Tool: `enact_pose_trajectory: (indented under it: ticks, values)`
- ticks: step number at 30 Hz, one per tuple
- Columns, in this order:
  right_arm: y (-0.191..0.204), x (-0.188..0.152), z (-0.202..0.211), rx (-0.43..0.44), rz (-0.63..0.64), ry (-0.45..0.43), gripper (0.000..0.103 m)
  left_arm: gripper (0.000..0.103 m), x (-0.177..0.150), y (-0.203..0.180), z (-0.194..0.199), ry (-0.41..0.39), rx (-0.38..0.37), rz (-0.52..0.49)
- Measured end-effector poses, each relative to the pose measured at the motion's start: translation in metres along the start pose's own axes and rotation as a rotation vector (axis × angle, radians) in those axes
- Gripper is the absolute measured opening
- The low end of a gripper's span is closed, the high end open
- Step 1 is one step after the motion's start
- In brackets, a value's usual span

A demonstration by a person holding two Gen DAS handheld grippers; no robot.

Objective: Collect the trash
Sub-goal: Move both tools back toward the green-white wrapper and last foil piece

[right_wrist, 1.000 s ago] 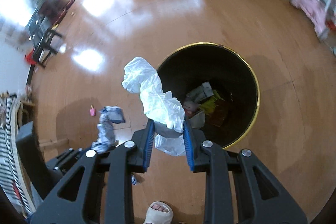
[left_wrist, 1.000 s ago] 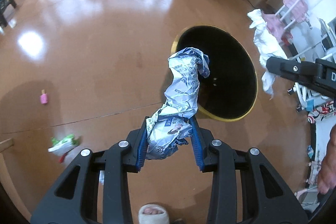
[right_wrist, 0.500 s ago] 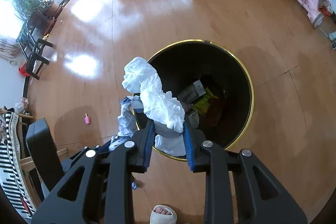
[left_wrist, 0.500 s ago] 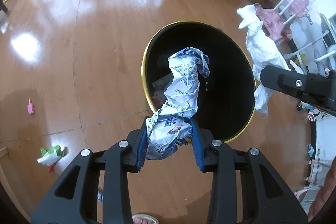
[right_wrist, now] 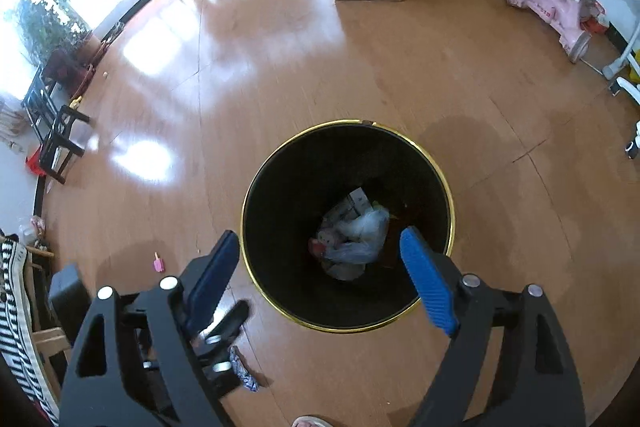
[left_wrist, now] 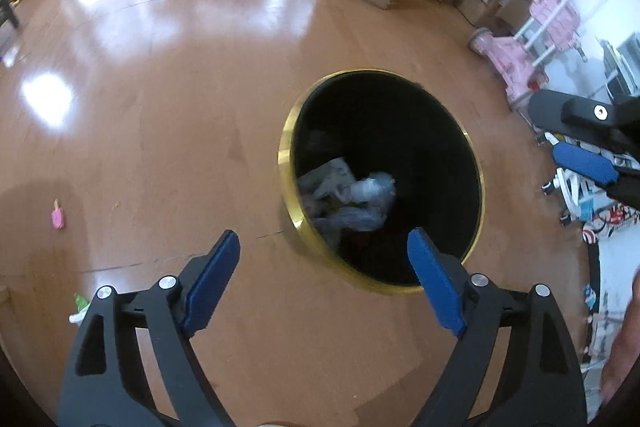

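Both tools are empty: the left gripper [left_wrist: 323, 255] has its blue pads spread wide and still parting, nothing between them, and the right gripper [right_wrist: 320, 251] shows the same, jaws opening with only air in the gap. Each hangs steeply downward over the near part of the black, gold-rimmed trash bin [right_wrist: 451, 223], which stands upright on the wooden floor [right_wrist: 400, 75] with its round mouth facing straight up; its long axis is therefore vertical. Collected trash, a crumpled white plastic bag [right_wrist: 362, 227] among printed wrappers, lies at the bottom of the bin, bunched with no direction that can be read. Uncollected items remain: a pink ice-lolly-shaped piece [left_wrist: 57, 217] on the floor to the far left, a green-and-white wrapper [left_wrist: 79, 307] at the near left, and a crumpled blue-grey scrap [right_wrist: 244, 375] just beside the bin on its near-left side, partly under the left tool as seen from the right wrist. Risk, in my judgement: that scrap lies low and close under the tools, so it may be overlooked, or a reach for it could knock the bin rim and tip the contents out. The small pink piece looks thin and could slip from wide pads on the glossy floor.
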State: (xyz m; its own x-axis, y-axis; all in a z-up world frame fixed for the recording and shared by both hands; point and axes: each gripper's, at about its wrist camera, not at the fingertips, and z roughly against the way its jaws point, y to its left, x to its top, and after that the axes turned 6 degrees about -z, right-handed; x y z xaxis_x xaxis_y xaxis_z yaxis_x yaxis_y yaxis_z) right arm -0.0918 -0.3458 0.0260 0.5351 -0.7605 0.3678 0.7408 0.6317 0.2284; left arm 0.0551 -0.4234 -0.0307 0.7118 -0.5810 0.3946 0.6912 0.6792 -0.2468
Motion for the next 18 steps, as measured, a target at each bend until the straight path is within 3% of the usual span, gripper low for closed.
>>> enact_pose_trajectory:
  ticks: [5,12,15,18]
  values:
    - [0.029,-0.013,-0.008,0.005,0.084,0.034,0.082,0.09,-0.056,0.06,0.039,0.001,0.082,0.002]
    - [0.106,-0.062,-0.012,0.059,0.247,0.108,0.089,0.09,-0.174,0.171,0.122,0.028,0.22,0.085]
    - [0.151,-0.106,-0.01,0.102,0.33,0.145,0.089,0.09,-0.234,0.22,0.165,0.03,0.306,0.159]
    - [0.189,-0.154,-0.012,0.12,0.412,0.157,0.09,0.091,-0.273,0.254,0.192,0.001,0.385,0.241]
